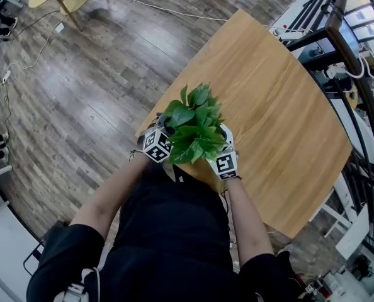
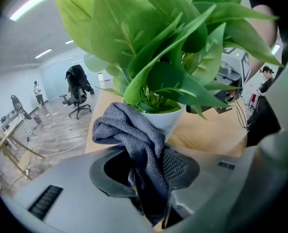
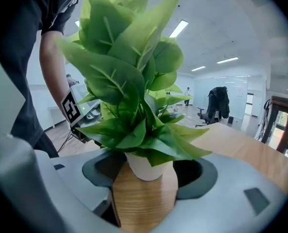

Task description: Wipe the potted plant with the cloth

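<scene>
Cloth [image 2: 134, 142] beside potted plant [image 2: 159, 72], office chair [image 2: 77, 90] beyond

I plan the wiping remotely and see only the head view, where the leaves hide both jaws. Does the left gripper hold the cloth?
Observer: Yes, the left gripper is shut on a grey cloth.
Operator: Does the cloth reach the plant?
Observer: Its bunched top appears to lie against the white pot, under the leaves.
Operator: And the right gripper?
Observer: The right gripper is open, jaws apart; the pot stands on the wooden table before the gap, not gripped.
</scene>
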{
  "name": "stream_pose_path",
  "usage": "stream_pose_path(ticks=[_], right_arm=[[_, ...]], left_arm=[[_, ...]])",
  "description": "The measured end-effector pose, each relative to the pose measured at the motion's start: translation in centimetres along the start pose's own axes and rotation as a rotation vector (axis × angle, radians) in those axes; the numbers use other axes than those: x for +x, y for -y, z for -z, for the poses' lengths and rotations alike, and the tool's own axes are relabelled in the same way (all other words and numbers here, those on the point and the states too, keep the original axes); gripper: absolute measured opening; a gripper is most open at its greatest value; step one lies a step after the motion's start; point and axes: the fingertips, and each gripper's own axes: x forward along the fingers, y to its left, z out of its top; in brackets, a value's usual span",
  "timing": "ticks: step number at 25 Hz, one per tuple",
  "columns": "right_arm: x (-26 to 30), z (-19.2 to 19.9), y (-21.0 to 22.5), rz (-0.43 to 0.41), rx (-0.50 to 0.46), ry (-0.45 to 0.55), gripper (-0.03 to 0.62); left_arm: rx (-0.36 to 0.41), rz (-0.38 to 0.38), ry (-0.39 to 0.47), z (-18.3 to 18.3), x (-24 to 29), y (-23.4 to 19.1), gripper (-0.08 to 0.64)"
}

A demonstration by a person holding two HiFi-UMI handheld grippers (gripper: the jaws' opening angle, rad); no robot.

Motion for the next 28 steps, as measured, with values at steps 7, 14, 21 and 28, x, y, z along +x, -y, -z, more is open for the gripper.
stream_pose_path(ticks=[7, 14, 21, 28], right_arm=[[0.5, -0.8, 0.0, 0.064, 0.06, 0.022, 0.299], [0.2, -0.5, -1.0, 0.042, 0.044, 0.001, 0.299], [-1.0, 0.4, -3.1, -0.048, 0.033, -0.005, 0.299], [0.1, -0.4, 0.7, 0.017, -0.008, -0.001, 0.299]], left_arm=[[0.053, 0.102, 0.004, 0.7, -0.6, 3.2, 0.163], [0.041, 0.089, 0.005, 1.0, -0.8, 2.4, 0.163], [-0.002, -0.034, 0.044, -0.3, -1.3, -1.1, 0.163], [-0.003, -0.049, 0.038, -0.9, -1.1, -2.0, 0.163]])
